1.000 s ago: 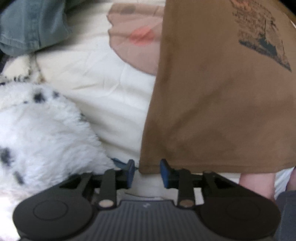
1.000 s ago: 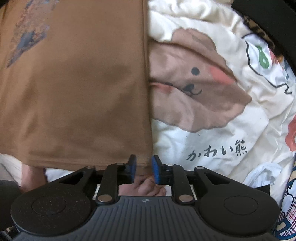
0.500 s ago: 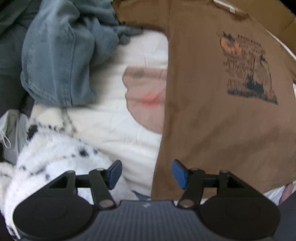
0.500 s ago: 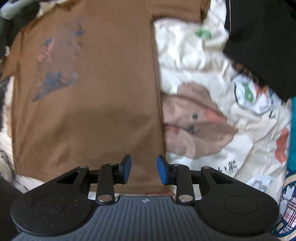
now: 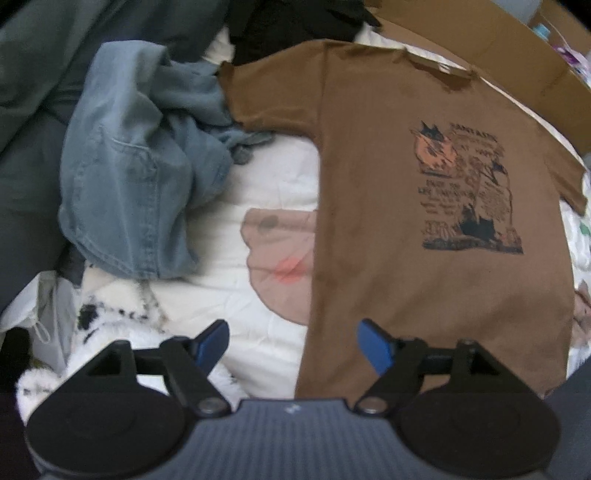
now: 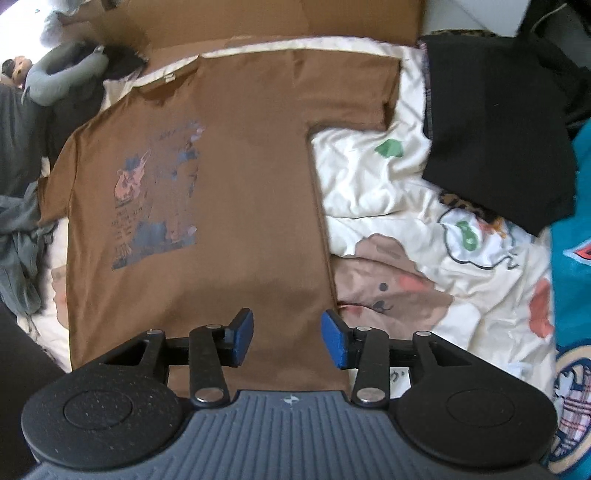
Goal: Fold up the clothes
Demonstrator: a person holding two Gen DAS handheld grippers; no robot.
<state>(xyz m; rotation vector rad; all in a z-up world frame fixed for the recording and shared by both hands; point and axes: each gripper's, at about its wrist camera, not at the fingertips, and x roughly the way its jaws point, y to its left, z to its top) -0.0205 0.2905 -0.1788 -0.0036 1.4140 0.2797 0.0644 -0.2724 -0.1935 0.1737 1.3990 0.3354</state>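
Note:
A brown T-shirt (image 5: 424, 258) with a dark printed picture lies spread flat on a cream cartoon bedspread (image 5: 258, 192), neck at the far end, both short sleeves out. My left gripper (image 5: 293, 345) hangs above the shirt's near left edge, its jaws opening, nothing between the blue pads. In the right wrist view the same brown T-shirt (image 6: 229, 206) fills the middle. My right gripper (image 6: 287, 338) hovers over its near right edge, jaws also opening and empty.
Crumpled blue jeans (image 5: 136, 177) lie left of the shirt, with a white spotted fluffy blanket (image 5: 110, 325) below them. A black garment (image 6: 498, 122) lies at the right on the bedspread (image 6: 406, 192), a teal cloth (image 6: 572, 258) beyond it. Cardboard (image 6: 258, 22) lines the far side.
Both grippers have risen from the shirt's near hem and let it go, their jaws spreading apart. The whole shirt has come into view, lying flat.

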